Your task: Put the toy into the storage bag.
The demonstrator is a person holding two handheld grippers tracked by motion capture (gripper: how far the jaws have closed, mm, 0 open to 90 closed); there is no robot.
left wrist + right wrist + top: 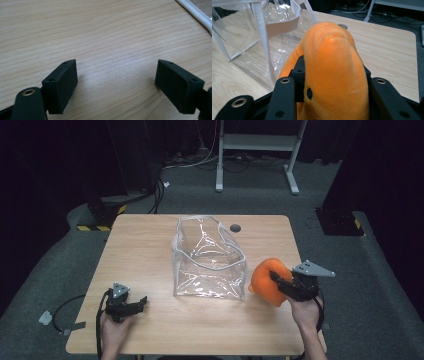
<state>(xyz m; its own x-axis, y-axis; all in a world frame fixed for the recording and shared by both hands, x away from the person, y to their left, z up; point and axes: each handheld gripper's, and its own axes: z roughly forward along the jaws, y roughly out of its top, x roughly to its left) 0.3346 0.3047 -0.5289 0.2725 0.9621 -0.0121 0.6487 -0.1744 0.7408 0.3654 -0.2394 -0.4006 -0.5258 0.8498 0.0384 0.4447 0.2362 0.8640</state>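
An orange plush toy (267, 279) hangs just off the table at the right of a clear plastic bag (210, 257). My right gripper (278, 281) is shut on the toy, and in the right gripper view the soft orange body (334, 72) bulges up between the two black jaws. The bag stands upright in the middle of the table with its mouth open at the top, and its wall (269, 37) lies just left of the toy. My left gripper (140, 303) rests low over the wooden table near the front left, open, with bare wood between its pads (61, 85).
The wooden table (150, 240) has a small dark round hole (235, 228) near its far edge. A white-legged desk frame (257, 150) and cables lie on the grey floor behind. A white edge (195, 13) crosses the top right corner of the left gripper view.
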